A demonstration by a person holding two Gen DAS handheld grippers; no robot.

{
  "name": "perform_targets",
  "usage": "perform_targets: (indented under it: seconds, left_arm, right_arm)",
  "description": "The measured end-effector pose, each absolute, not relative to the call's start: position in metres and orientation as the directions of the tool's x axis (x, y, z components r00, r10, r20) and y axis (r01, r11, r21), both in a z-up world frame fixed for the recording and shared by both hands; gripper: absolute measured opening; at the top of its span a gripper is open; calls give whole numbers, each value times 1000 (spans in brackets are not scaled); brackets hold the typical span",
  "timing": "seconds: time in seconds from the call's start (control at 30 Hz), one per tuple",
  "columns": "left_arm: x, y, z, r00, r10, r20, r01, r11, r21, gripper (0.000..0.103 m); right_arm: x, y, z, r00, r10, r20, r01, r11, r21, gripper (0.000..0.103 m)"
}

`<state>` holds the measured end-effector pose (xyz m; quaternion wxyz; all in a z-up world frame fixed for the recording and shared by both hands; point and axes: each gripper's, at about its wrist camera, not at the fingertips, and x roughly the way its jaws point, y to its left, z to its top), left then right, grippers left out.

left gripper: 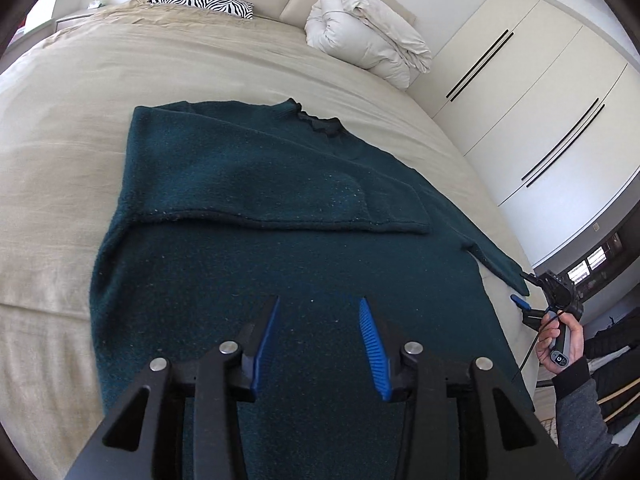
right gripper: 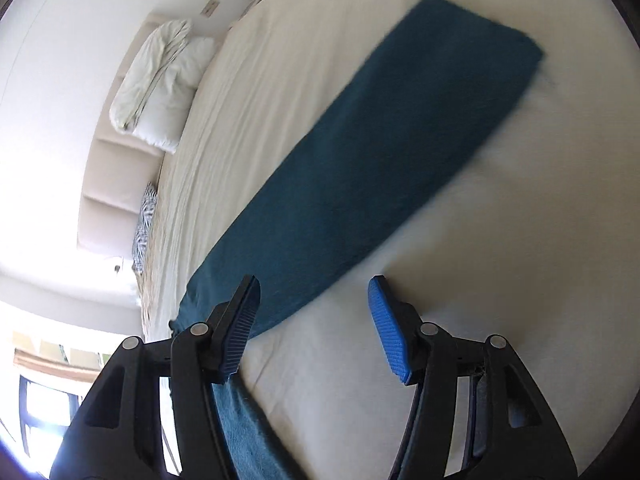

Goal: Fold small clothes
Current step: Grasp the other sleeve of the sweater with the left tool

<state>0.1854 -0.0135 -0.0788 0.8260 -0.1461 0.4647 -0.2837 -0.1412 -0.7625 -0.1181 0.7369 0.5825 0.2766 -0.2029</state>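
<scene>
Garment: the dark teal sweater (left gripper: 280, 208) lies flat on the bed (left gripper: 60, 160), collar toward the headboard, hem toward you.
Folded so far: one sleeve lies across the sweater's chest; its cuff ends short of the sweater's far side edge.
Unfolded: the other sleeve (right gripper: 380, 152) stretches straight out from the sweater's side, flat on the sheet.
Left gripper (left gripper: 319, 308): you hold it over the sweater's lower body, jaws spread, nothing between the pads.
Right gripper (right gripper: 314, 284): you hold it beside the outstretched sleeve near its shoulder end, jaws apart, nothing pinched; one pad overlaps the sleeve edge in view, contact cannot be told.
Step in hand: judged to be between folds, first sleeve done, second pending.
Next move: likely you pinch the outstretched sleeve near its cuff, well away from the sweater's body, and carry it across the chest.
Watch: thick knit; take only the sleeve's layer, not the sheet.
</scene>
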Motion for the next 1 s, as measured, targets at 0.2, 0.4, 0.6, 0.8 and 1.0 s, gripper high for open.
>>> perform_targets:
  seconds: [0.2,0.4,0.6,0.8,1.0]
  left_arm:
    - [185,-41,-79,379,-639,-670,314,769,-556,50]
    - [198,-50,-81,367,-675,-640,256,735,-628,51]
    - [212,-52,-82,371,-686,-626,229,721,-654,51]
    - [224,-58,-74,373,-731,-571,215,667,-713,64]
    - [235,-66,-85,335,-795,-505,160,576,-801,70]
  right_arm:
    - [-167,-803,-129,811,-52,-582,584,105,805,54]
    - [-167,-852,-142,808,-106,-580,586,32,810,24]
    - [-125,-834,-76,748,-151,-646,654,332,680,9]
    - [-18,-674,16,736,-86,-672,424,832,357,9]
    - [31,-471,-6,660,-83,-747,87,996,-33,8]
